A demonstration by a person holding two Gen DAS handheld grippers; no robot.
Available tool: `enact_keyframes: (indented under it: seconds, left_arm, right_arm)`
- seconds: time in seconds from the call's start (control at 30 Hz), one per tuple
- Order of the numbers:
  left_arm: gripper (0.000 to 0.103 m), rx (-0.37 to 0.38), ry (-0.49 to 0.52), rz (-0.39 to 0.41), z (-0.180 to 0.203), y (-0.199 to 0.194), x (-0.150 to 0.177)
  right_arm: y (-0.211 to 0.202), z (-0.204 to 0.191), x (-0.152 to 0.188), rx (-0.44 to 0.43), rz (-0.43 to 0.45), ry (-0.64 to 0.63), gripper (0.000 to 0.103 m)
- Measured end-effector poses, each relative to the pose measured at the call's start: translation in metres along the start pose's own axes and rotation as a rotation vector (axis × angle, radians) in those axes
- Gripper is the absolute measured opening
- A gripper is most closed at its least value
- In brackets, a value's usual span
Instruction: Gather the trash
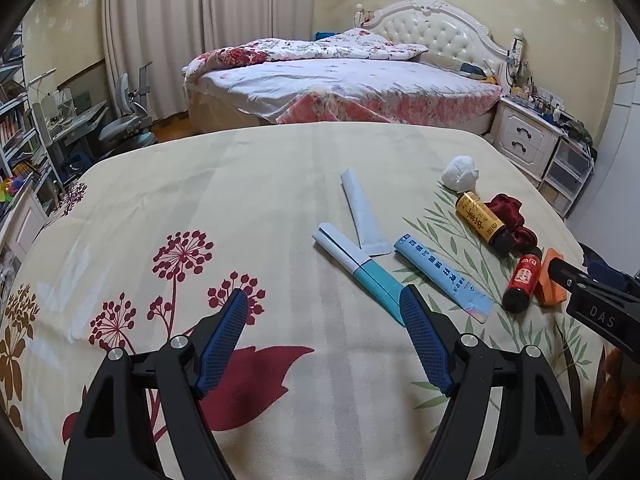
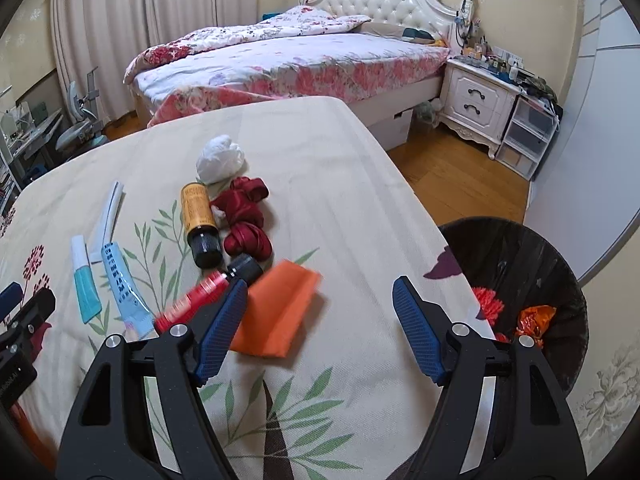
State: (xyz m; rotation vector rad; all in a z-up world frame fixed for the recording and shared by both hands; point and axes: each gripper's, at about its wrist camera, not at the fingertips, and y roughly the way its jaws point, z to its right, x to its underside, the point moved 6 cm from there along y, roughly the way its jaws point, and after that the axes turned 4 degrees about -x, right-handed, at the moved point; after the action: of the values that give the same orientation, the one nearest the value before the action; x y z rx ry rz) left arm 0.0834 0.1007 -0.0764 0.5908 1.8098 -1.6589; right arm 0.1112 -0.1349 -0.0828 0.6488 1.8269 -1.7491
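Trash lies on a floral cloth (image 1: 240,208): a teal-and-white tube (image 1: 360,270), a folded pale paper (image 1: 362,212), a light blue sachet (image 1: 442,278), a yellow bottle (image 1: 482,216), a red bottle (image 1: 524,282), red ribbon (image 1: 516,210), a white wad (image 1: 460,172) and an orange piece (image 2: 280,312). My left gripper (image 1: 324,300) is open over bare cloth, its right finger by the tube's end. My right gripper (image 2: 318,292) is open above the cloth, with the orange piece and the red bottle (image 2: 192,304) at its left finger. Neither holds anything.
A black-lined bin (image 2: 520,280) with an orange wrapper (image 2: 534,320) inside stands at the cloth's right edge. Beyond are a bed (image 2: 288,60), a white nightstand (image 2: 476,100), plastic drawers (image 2: 524,136) and wood floor (image 2: 460,176). A desk and chair (image 1: 120,120) stand at the left.
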Motion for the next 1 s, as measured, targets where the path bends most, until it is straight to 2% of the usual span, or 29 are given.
enact_keyframes:
  seconds: [0.27, 0.43, 0.57, 1.0]
  left_arm:
    - [0.076, 0.003, -0.003, -0.007, 0.001, 0.004, 0.000]
    - [0.076, 0.003, -0.005, -0.010, 0.001, 0.006, 0.001]
    - [0.076, 0.004, -0.006, -0.010, 0.000, 0.006, 0.000]
    - [0.076, 0.012, -0.020, -0.020, -0.002, 0.010, 0.002]
  right_arm:
    - [-0.001, 0.007, 0.004, -0.004, -0.008, 0.012, 0.073]
    - [-0.001, -0.006, 0.000, -0.038, -0.002, -0.002, 0.073]
    - [0.006, -0.012, 0.003, -0.028, -0.024, -0.026, 0.073]
    - [0.003, 0.005, 0.013, 0.003, -0.054, -0.011, 0.073]
